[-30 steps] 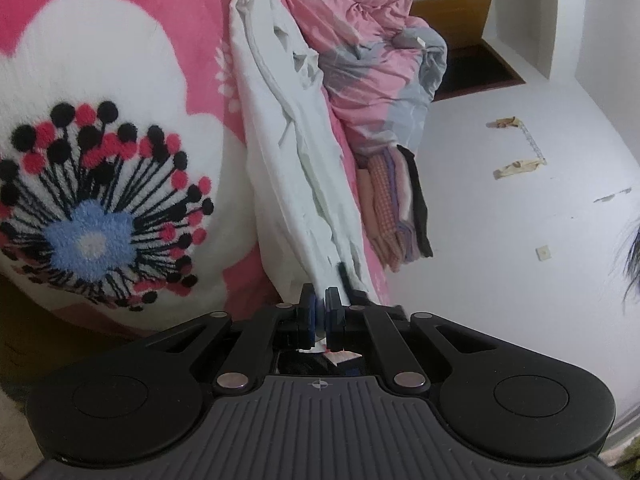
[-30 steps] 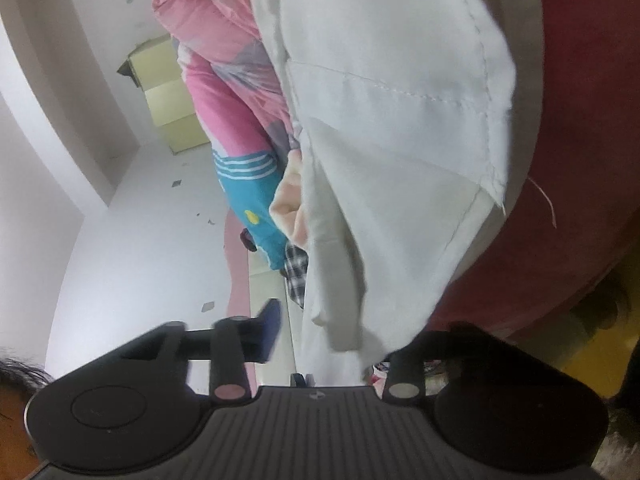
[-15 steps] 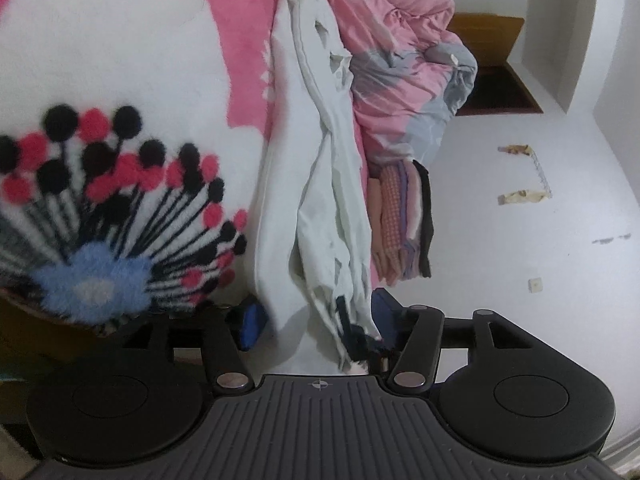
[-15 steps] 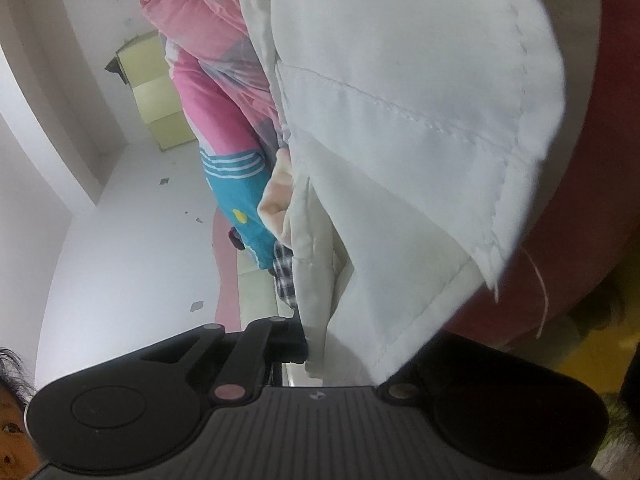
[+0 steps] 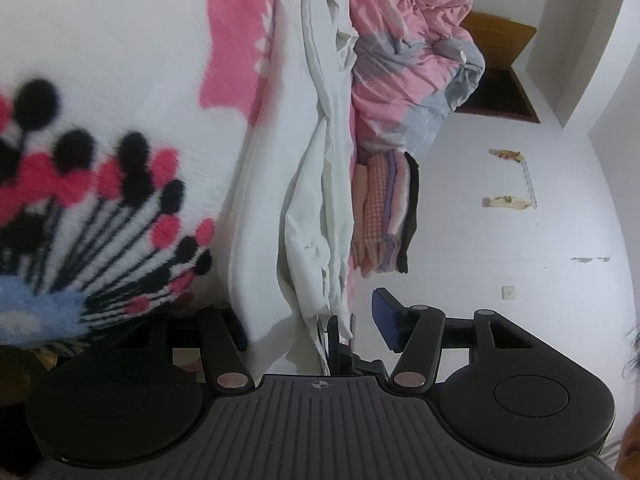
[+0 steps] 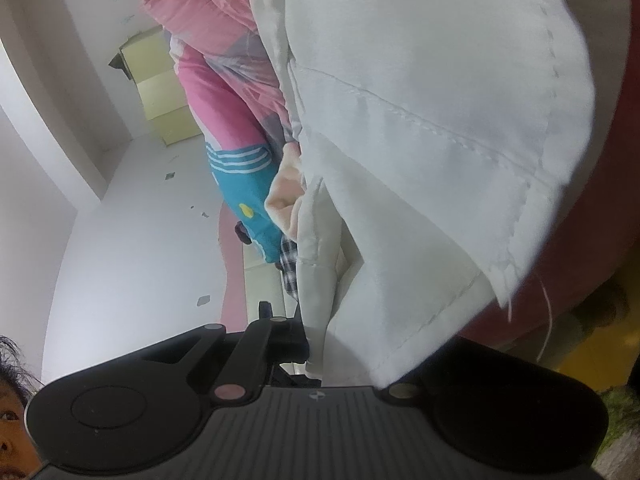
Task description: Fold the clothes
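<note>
The left gripper (image 5: 316, 324) has its jaws spread wide, and the white garment (image 5: 320, 184) lies loose between them on the pink blanket (image 5: 232, 40). A folded stack (image 5: 384, 216) lies just beside the garment, near a crumpled quilt (image 5: 404, 60). In the right wrist view the garment (image 6: 420, 140) drapes over the right gripper (image 6: 320, 344); its jaws look pressed on the cloth, but one finger is hidden, so I cannot tell surely.
</note>
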Available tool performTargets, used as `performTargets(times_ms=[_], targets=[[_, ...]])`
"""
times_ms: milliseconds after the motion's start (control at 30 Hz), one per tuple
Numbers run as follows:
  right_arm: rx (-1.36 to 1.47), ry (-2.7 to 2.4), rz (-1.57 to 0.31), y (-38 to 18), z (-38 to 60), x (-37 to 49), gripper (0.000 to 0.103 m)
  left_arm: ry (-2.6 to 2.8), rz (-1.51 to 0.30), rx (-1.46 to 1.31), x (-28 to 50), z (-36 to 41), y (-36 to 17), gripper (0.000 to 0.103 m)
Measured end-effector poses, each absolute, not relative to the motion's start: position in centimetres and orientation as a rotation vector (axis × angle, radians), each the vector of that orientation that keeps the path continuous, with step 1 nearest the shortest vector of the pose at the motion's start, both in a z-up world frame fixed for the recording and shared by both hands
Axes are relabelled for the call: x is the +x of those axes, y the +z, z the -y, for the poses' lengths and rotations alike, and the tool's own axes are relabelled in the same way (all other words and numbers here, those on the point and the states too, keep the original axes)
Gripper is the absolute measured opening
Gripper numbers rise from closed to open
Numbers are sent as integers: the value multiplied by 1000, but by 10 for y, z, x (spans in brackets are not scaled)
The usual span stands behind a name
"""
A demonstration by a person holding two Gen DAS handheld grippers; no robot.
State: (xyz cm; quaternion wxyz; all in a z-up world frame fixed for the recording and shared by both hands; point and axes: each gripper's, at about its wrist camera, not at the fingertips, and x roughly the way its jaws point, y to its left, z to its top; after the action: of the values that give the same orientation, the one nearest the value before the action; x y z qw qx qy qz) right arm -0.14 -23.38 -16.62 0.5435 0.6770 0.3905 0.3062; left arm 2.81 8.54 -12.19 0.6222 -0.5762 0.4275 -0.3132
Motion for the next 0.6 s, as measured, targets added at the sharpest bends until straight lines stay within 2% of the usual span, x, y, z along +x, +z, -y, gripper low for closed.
performTargets(times_ms=[233, 367, 467, 500, 600], targets=[[1556, 758, -925, -161, 235, -2, 7, -738, -1029, -1307, 37, -67, -121, 56], [1363, 737, -975, -143, 237, -1, 11, -722, -1050, -1268, 40, -62, -118, 54], [1172, 718, -1009, -119, 246, -5, 33, -699, -1055, -1241, 37, -60, -115, 45], [1113, 713, -1008, -110, 252, -8, 45, -693, -1054, -1222, 37, -59, -113, 44], [957, 706, -981, -74, 282, -22, 49, -678, -1052, -1164, 36, -56, -107, 43]])
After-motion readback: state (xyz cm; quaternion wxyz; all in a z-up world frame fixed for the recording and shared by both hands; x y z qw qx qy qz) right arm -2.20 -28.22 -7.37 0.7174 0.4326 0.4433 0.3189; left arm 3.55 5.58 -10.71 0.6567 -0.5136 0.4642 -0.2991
